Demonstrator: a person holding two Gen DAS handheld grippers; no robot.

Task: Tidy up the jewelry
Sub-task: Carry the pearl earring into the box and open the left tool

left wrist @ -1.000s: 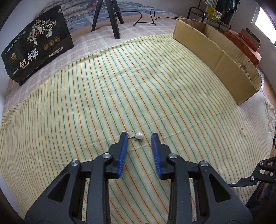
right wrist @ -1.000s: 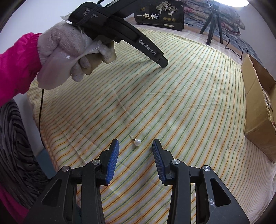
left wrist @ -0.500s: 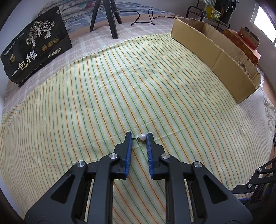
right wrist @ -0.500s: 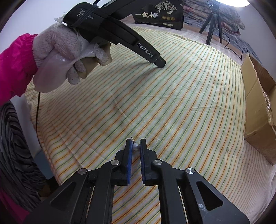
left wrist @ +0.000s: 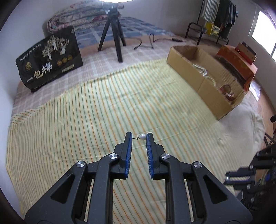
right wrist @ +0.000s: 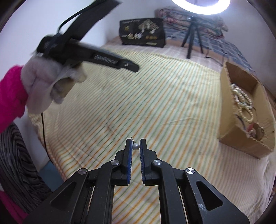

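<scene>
Each gripper holds a pearl stud earring above the striped cloth (left wrist: pixel 86 110). In the left wrist view the left gripper (left wrist: pixel 139 137) is shut on a white pearl earring (left wrist: pixel 142 137), its post lying crosswise between the blue pads. In the right wrist view the right gripper (right wrist: pixel 135 146) is shut on a second pearl earring (right wrist: pixel 135 146), its pin sticking up past the tips. An open cardboard box (left wrist: pixel 203 75) with pearl necklaces (right wrist: pixel 243 101) and other jewelry inside stands at the right. A gloved hand (right wrist: pixel 44 86) carries the left gripper at upper left in the right wrist view.
A black printed bag (left wrist: pixel 50 58) stands at the back left beside a black tripod (left wrist: pixel 113 34) with a cable. A ring light (right wrist: pixel 200 5) shines at the top. An orange box (left wrist: pixel 236 63) lies behind the cardboard box. A dark striped basket (right wrist: pixel 15 163) sits off the bed's left edge.
Both grippers closed on their pearl earrings, which lay on the cloth, and lifted them off it. The views have pulled back and tilted up, showing more of the room.
</scene>
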